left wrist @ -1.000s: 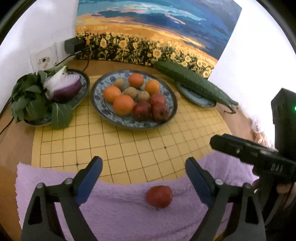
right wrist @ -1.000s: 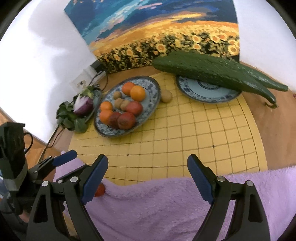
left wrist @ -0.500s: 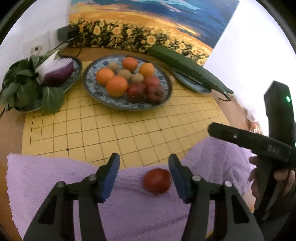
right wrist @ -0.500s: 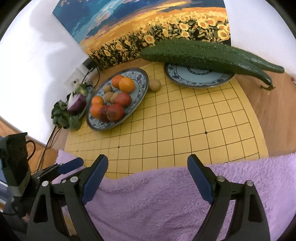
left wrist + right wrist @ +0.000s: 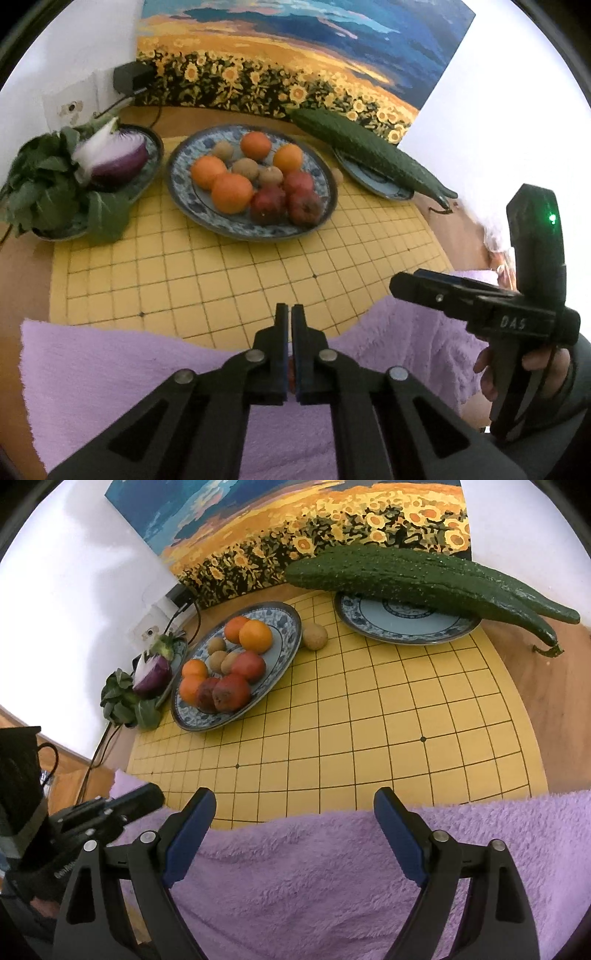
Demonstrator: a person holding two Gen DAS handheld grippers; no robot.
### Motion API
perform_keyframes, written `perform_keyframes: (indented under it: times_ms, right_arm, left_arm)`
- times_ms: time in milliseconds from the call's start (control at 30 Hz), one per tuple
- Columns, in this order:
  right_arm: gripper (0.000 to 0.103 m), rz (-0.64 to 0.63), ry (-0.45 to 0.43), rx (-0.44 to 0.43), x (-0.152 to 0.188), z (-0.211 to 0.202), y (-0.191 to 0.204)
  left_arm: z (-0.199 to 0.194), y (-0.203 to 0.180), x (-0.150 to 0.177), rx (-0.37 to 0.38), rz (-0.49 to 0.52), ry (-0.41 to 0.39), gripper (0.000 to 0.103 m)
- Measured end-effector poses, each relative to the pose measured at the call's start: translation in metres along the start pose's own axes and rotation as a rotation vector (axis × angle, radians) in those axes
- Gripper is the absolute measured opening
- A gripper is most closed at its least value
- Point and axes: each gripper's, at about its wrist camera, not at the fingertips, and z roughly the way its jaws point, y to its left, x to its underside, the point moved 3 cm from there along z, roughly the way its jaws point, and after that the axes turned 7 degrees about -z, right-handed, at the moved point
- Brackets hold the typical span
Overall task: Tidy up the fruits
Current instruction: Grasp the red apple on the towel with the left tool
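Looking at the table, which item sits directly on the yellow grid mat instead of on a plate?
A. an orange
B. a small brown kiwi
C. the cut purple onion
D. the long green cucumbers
B: in the right wrist view the lone kiwi rests on the yellow mat, in the gap between the fruit plate and the cucumber plate.

It looked like a home: a sunflower-field painting (image 5: 280, 66) leaned on the white wall, a blue-patterned ceramic plate (image 5: 236, 227) of fruit, a fluffy lilac towel (image 5: 332, 867)
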Motion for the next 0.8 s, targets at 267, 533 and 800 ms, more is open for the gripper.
perform_keyframes:
  times_ms: [267,533,800]
  right_arm:
    - [0.089,-0.003,0.013,-0.003,0.0,0.004,0.003]
    - [0.089,-0.011,0.022,0.008,0.0,0.004,0.003]
    - [0.089,-0.014,0.03,0.009,0.0,0.007,0.006]
  left_arm:
    - [-0.003,-0.008,0.019,0.011,0.038,0.075,0.019]
    - [0.0,-0.004,0.021,0.061,0.015,0.098,0.009]
    - [-0.007,0.002,0.015,0.076,0.008,0.066,0.003]
